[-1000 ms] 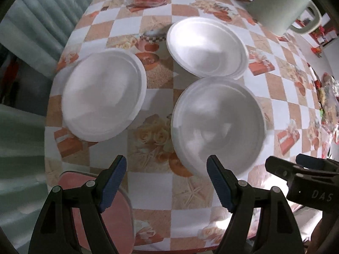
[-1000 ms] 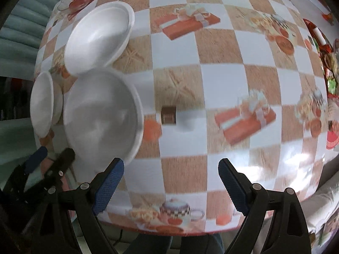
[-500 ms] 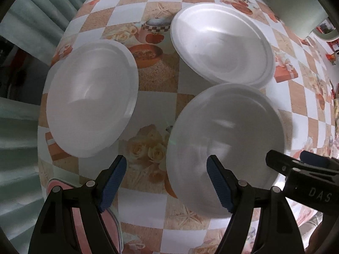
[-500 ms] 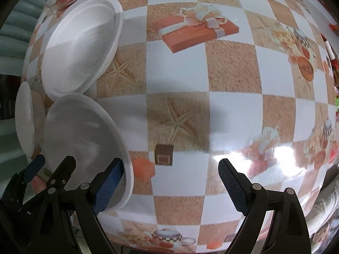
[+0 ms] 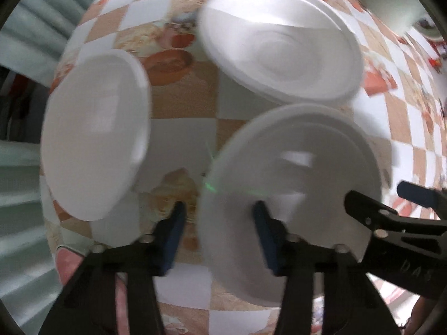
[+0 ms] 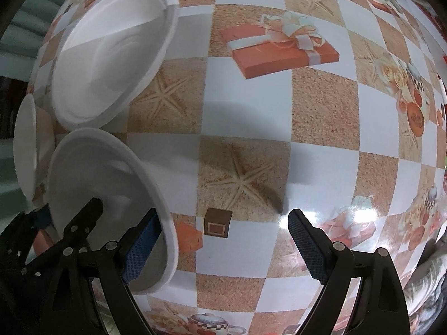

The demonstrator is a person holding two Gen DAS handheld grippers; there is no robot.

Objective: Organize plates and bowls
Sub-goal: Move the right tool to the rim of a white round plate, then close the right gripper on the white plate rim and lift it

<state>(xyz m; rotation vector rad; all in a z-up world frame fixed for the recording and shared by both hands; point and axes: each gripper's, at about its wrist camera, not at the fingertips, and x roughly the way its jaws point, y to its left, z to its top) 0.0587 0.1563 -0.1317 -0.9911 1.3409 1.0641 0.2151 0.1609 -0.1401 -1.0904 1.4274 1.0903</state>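
Observation:
Three white foam dishes lie on the checkered tablecloth. In the left wrist view the near dish [image 5: 293, 195] is at lower right, a second [image 5: 95, 145] at left, a third [image 5: 279, 55] at the top. My left gripper [image 5: 220, 223] is open, narrower than before, straddling the near dish's left rim: one finger inside, one outside. My right gripper [image 6: 223, 240] is open; its left finger is over the near dish's [image 6: 111, 195] right rim. The far dish [image 6: 111, 67] lies beyond; the left dish [image 6: 25, 148] shows edge-on.
A pale green jug [image 5: 391, 2] stands at the far right of the table. The table's near-left edge and a pink stool [image 5: 69, 262] show below the left gripper. The tablecloth [image 6: 279, 111] to the right of the dishes carries only printed pictures.
Both grippers have moved forward and down to the near dish. The left gripper's fingers have narrowed around its left rim. The right gripper's left finger has reached its right rim.

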